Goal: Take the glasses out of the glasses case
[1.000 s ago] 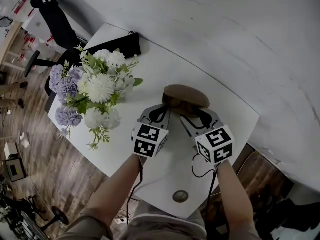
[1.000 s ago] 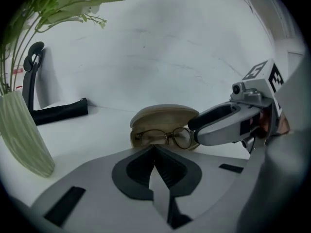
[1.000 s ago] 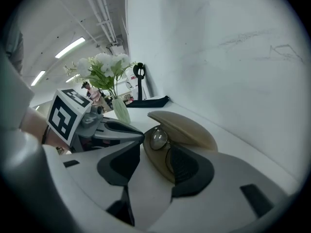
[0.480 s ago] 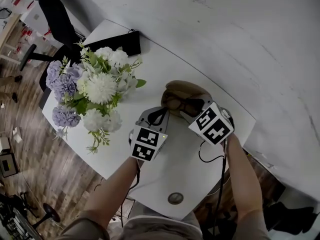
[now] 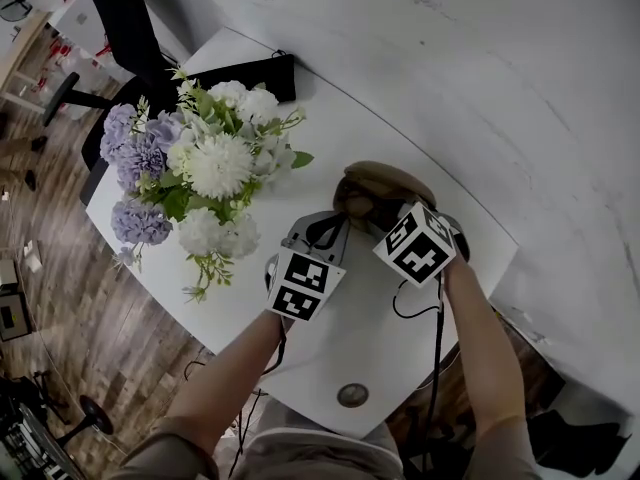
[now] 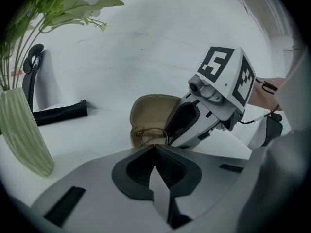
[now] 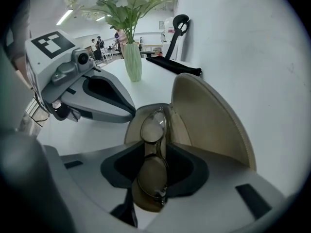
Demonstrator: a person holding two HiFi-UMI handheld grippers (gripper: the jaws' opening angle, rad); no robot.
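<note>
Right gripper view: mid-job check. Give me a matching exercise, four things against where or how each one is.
Things:
1. glasses
2. glasses case
3. vase
4. black pouch

Place or state:
A. lies flat, farthest away
B. open, lid swung up
C. upright, ribbed, pale green
D. between the jaws of the right gripper

Pairs: 1-D, 2-B, 3-C, 4-A.

The right gripper's jaws are closing round the glasses, which lie in the case.
</note>
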